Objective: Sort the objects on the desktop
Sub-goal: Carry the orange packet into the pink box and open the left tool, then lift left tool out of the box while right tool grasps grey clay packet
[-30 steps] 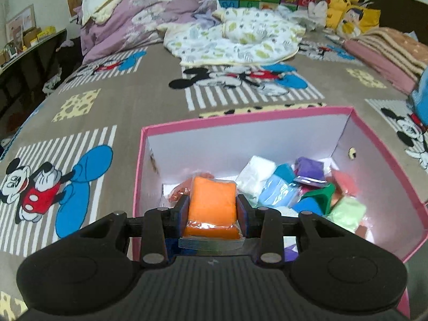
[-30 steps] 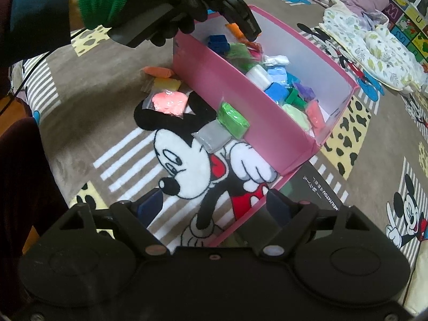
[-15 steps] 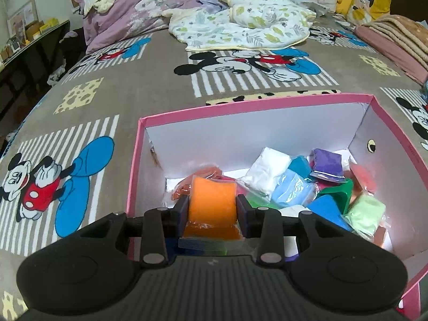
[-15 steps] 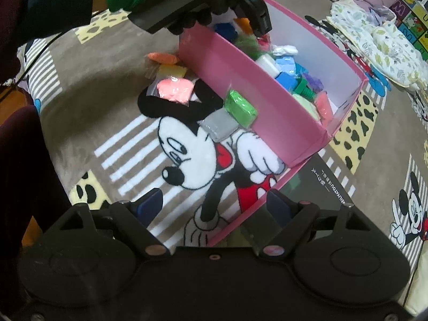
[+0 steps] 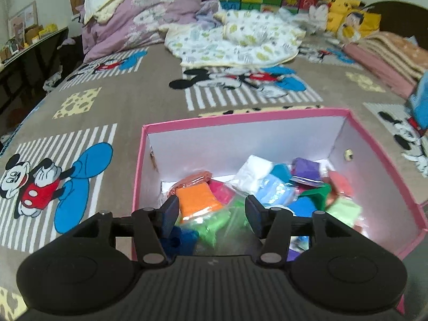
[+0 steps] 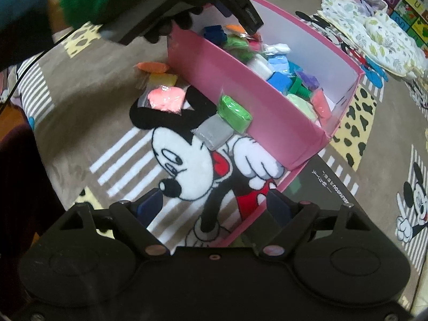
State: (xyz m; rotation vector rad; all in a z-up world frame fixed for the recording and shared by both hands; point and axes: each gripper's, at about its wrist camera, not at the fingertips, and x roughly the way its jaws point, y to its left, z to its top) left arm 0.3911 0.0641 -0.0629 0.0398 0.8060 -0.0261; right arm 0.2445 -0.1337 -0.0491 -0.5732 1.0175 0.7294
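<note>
While I hover over the box, here is how things lie:

Left gripper [image 5: 211, 211]: my jaws stand wide at lower centre of the left view, gripping nothing. They hang just over the near end of the box, I judge so that a packet let go falls inside and not on the blanket.

Orange packet [image 5: 198, 199]: lies between and just beyond my left fingers, close to the left one; whether it touches I cannot tell. It rests tilted on the other packets at the near left of the box.

Box [image 5: 240, 113]: pink outside, white inside, open at the top, sitting on the blanket [image 5: 133, 101] in the middle of the frame.

Box contents: a loose heap of bagged clay blocks: white [image 5: 254, 169], light blue [image 5: 275, 188], purple [image 5: 306, 167], dark green, pale green [image 5: 343, 210], pink, and deep blue at the near edge.

Right gripper [image 6: 214, 207]: fingers wide and empty at the bottom of the right view, held back from the box, likely waiting its turn.

Still outside: green [image 6: 234, 112] and grey [image 6: 214, 133] packets lean at the box's pink wall, mid-frame; pink [image 6: 167, 100], yellow [image 6: 161, 80] and a second orange one [image 6: 152, 67] lie on the blanket to their upper left.

Judgement: sorting is well along, five packets left.
</note>
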